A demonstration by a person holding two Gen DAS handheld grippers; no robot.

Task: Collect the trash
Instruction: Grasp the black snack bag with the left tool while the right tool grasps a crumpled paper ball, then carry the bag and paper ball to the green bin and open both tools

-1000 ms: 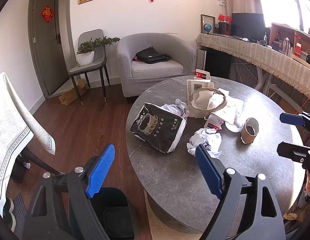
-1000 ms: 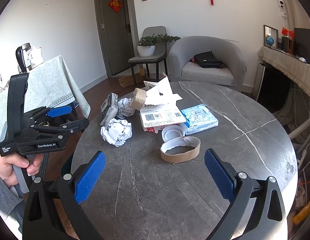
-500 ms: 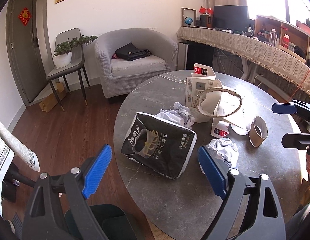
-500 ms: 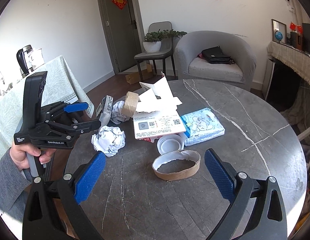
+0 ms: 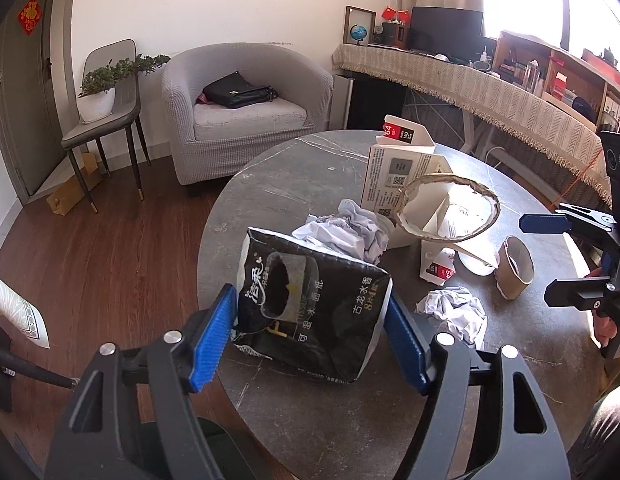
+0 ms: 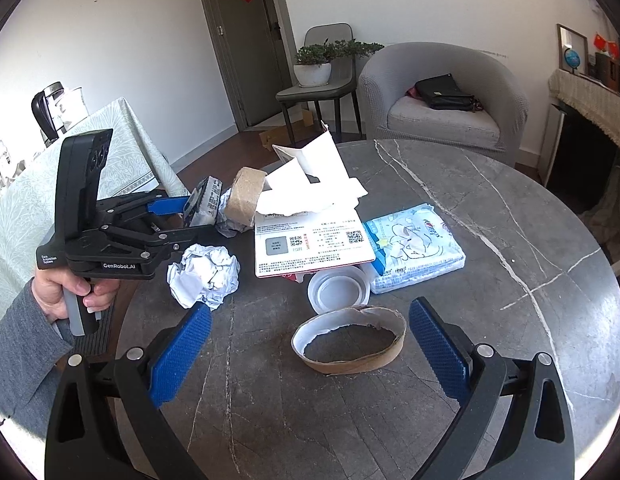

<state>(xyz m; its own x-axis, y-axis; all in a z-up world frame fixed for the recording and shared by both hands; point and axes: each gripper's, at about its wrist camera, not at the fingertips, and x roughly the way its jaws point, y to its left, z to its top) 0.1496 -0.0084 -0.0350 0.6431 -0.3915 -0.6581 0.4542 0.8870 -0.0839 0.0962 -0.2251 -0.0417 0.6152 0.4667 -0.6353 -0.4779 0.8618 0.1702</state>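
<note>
A black tissue bag (image 5: 310, 312) stuffed with crumpled paper stands at the near edge of the round grey table (image 5: 350, 420). My left gripper (image 5: 310, 340) straddles it, jaws closing, with both blue pads touching the bag's sides. In the right wrist view the same bag (image 6: 203, 200) sits in the left gripper (image 6: 189, 220). My right gripper (image 6: 305, 344) is open, and a flattened cardboard ring (image 6: 350, 344) lies on the table between its fingers, untouched. Nearby trash includes a crumpled paper ball (image 6: 203, 276), a torn white carton (image 6: 314, 248), a brown tape core (image 6: 243, 200) and a plastic lid (image 6: 338, 290).
A blue-patterned tissue pack (image 6: 414, 248) lies right of the carton. A dark bin (image 5: 217, 436) shows below the table edge under the left gripper. A grey armchair (image 5: 245, 112) and a chair with a potted plant (image 5: 97, 96) stand beyond. A person's hand (image 6: 65, 292) holds the left gripper.
The left gripper moved forward and down onto the black bag, and its jaws narrowed until the pads met the bag's sides. The right gripper crept toward the cardboard ring, still open.
</note>
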